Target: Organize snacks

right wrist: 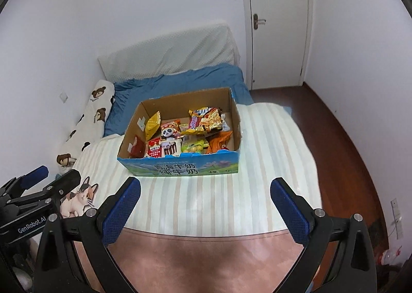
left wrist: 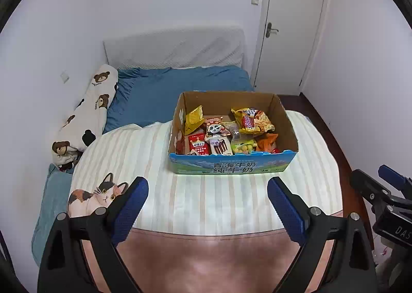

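Both hand-held grippers spread wide and empty above the bed, facing a snack box.

The left hand-held gripper (left wrist: 207, 199) and the right hand-held gripper (right wrist: 205, 200) each hold their blue-padded fingers well apart, gripping nothing. Ahead of both, on the striped blanket (left wrist: 206, 205), stands an open cardboard box (left wrist: 231, 165) with a blue printed front. Snacks (left wrist: 253, 120) fill it: yellow bags, a panda packet (left wrist: 215, 129), an orange bag. A cat-shaped cushion (left wrist: 94, 196) lies left of the left hand-held gripper.
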A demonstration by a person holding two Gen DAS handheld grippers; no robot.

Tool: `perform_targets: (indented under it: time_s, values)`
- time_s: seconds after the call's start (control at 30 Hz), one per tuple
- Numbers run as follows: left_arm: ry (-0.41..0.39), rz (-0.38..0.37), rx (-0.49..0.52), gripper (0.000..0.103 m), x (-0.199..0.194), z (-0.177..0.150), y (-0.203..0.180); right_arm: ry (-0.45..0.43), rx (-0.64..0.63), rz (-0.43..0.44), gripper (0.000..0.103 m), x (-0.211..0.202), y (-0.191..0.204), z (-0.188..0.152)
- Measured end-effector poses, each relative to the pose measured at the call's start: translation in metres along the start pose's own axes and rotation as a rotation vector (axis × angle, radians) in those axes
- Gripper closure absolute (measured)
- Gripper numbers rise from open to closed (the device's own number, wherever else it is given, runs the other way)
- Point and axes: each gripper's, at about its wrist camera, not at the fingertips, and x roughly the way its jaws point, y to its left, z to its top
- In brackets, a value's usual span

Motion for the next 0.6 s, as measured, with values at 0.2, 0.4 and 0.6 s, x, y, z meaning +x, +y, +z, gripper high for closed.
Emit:
perform_targets:
  time_s: [0.2, 0.4, 0.6]
  values:
    - [-0.032, -0.002, 0.0, 0.008, -0.026, -0.008, -0.001, -0.043, -0.028, 0.002, 0.0, -0.038, 0.006, -0.007]
    - [-0.046, -0.003, -0.002, 0.008, -0.037, -0.014, -0.002, -0.058, -0.042, 0.005, 0.0, -0.055, 0.01, -0.011]
    - [-0.057, 0.015, -0.002, 0.008, -0.035, -0.015, -0.003, -0.073, -0.056, -0.012, 0.0, -0.055, 0.012, -0.01]
